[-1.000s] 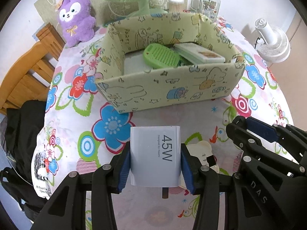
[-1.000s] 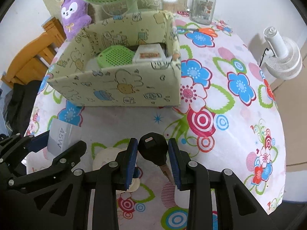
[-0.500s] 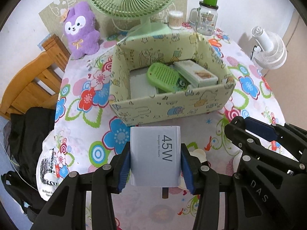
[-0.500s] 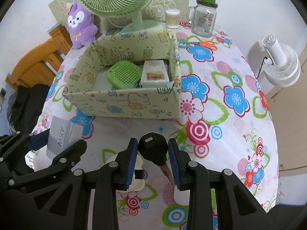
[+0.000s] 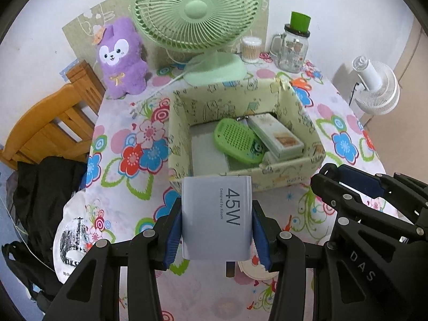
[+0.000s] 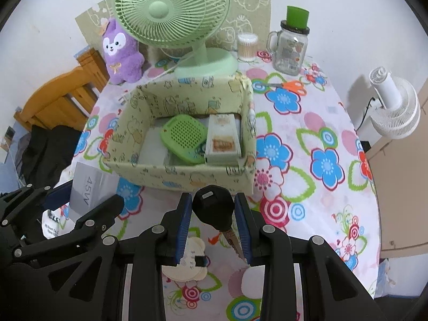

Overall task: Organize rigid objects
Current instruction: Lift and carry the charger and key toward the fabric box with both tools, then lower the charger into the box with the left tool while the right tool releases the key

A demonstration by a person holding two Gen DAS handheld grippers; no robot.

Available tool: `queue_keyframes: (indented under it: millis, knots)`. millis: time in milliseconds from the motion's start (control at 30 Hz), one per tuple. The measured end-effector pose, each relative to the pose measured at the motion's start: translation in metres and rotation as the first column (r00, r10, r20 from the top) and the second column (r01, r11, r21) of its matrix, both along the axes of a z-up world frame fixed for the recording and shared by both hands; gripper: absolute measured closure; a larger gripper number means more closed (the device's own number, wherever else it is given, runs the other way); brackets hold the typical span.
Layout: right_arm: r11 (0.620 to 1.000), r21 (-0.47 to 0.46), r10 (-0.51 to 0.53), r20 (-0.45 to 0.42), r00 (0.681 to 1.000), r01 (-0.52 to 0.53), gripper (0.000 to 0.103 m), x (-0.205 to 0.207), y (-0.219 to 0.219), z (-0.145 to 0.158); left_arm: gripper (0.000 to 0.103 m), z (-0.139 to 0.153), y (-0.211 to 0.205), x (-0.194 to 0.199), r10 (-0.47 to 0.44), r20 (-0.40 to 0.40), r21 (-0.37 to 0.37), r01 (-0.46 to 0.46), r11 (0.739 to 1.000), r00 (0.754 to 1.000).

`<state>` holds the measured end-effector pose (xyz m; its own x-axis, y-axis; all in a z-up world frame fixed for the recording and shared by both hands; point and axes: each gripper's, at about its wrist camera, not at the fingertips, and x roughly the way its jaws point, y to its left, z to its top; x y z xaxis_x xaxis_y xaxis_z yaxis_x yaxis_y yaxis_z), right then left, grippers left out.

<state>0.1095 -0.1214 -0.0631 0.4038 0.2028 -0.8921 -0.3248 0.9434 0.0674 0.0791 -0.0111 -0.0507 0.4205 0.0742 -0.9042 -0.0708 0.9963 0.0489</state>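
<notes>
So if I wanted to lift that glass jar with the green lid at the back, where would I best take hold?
Probably the handle on the glass jar. It sticks out on the side facing the cotton swab tub, so come in from there, level. The jar stands upright and its rounded glass body looks wide and slippery.

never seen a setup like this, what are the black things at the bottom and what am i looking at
Those are two hand-held claws, each carrying a wide-angle camera that looks along its fingers. One picture comes from the left claw, shut on a white 45W charger. The other comes from the right claw, shut on a black-headed key. Ahead, on a flowered tablecloth, stands a patterned box holding a green perforated case and a white box. Behind are a green fan, a purple plush toy and a glass jar.
</notes>
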Motion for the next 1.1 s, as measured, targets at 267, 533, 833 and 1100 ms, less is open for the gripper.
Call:
queue_keyframes:
  millis: [267,533,833,1100]
  knots:
    - [0.998,0.062,0.029,-0.003,1.0,-0.029,0.067,0.021,0.006,0.01,0.054,0.007,0.011,0.015,0.015,0.021,-0.003,-0.015,1.0,1.0]
    - [0.996,0.078,0.042,0.012,0.999,-0.042,0.067,0.046,0.015,0.016,0.054,0.006,0.014,0.035,0.009,0.023,0.0,-0.009,1.0,1.0]
    - [0.992,0.102,0.076,-0.013,0.997,-0.075,0.067,0.066,0.028,0.004,0.054,-0.008,0.02,0.054,0.019,-0.008,-0.006,-0.019,1.0,1.0]
    - [0.99,0.126,0.075,-0.067,0.995,-0.066,0.067,0.083,0.038,-0.017,0.054,-0.023,0.024,0.068,0.017,-0.041,-0.016,-0.018,1.0,0.999]
